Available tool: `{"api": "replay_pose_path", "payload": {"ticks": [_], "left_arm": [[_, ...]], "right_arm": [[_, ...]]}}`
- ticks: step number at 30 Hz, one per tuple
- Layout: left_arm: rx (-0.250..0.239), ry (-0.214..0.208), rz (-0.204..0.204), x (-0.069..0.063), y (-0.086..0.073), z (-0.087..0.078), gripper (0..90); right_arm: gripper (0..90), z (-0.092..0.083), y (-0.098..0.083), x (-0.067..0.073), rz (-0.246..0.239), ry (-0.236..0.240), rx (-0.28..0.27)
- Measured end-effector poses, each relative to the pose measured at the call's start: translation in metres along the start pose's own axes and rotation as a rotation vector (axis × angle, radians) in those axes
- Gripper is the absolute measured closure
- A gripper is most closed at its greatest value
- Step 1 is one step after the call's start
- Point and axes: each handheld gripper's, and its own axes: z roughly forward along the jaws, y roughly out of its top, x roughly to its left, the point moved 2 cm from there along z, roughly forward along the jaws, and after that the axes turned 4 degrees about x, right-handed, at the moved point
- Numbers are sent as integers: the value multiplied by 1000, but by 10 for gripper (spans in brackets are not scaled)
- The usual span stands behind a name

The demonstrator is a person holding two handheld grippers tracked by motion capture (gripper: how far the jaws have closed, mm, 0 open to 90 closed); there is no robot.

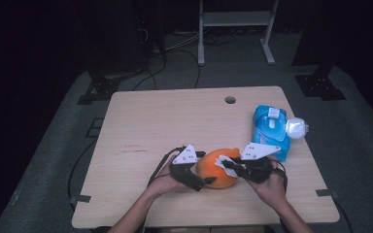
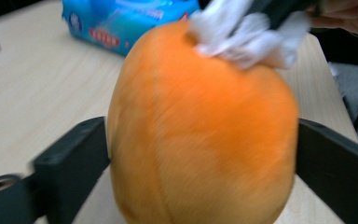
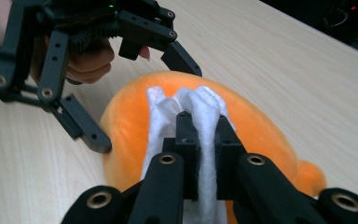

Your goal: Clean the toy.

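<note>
No text can be read with certainty. The blue wipes pack (image 2: 121,23), beyond the left tool (image 2: 200,154) on the counter (image 2: 37,93), carries a red-and-white printed label; its lettering is too blurred to make out.

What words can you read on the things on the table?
Blue wipes pack: a red label with white letters and a small round logo, too blurred to read.
Same pack from the high view: white label on top, too small to read.
Table: a faint dark line of marks near its middle, too small to read.
Orange plush toy and white wipe: no writing.
</note>
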Motion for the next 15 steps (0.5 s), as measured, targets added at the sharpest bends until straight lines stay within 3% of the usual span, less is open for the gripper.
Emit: {"api": "replay_pose_path", "payload": {"ticks": [2, 4, 6, 7, 8, 9, 10, 11, 12, 13, 15], "left_arm": [[2, -24, -36, 2, -2, 1, 78], [-5, -26, -25, 1, -3, 0, 156], [1, -9, -7, -2, -1, -1, 196], [7, 17, 36, -7, 3, -1, 202], [7, 17, 36, -7, 3, -1, 209], [11, 27, 87, -14, 6, 2, 211], [11, 27, 87, -14, 6, 2, 210], [23, 34, 120, -18, 8, 4, 210], [31, 40, 141, -20, 9, 5, 210], [36, 47, 152, -21, 8, 5, 215], [24, 36, 133, -18, 5, 4, 229]], "right_arm": [[832, -3, 0, 2, -20, -19, 9], [832, -3, -1, 3, -19, -21, 10], [832, -4, 1, 5, -25, -30, 6], [832, -6, 6, 11, -41, -33, -12], [832, -5, 9, 15, -55, -18, -26], [832, -4, 12, 21, -59, 8, -37], [832, -4, 12, 21, -59, 8, -37], [832, 5, 18, 34, -103, 27, -23], [832, 5, 18, 34, -103, 27, -23], [832, 11, 21, 38, -133, 13, -7], [832, 10, 20, 34, -115, 9, -9]]}}
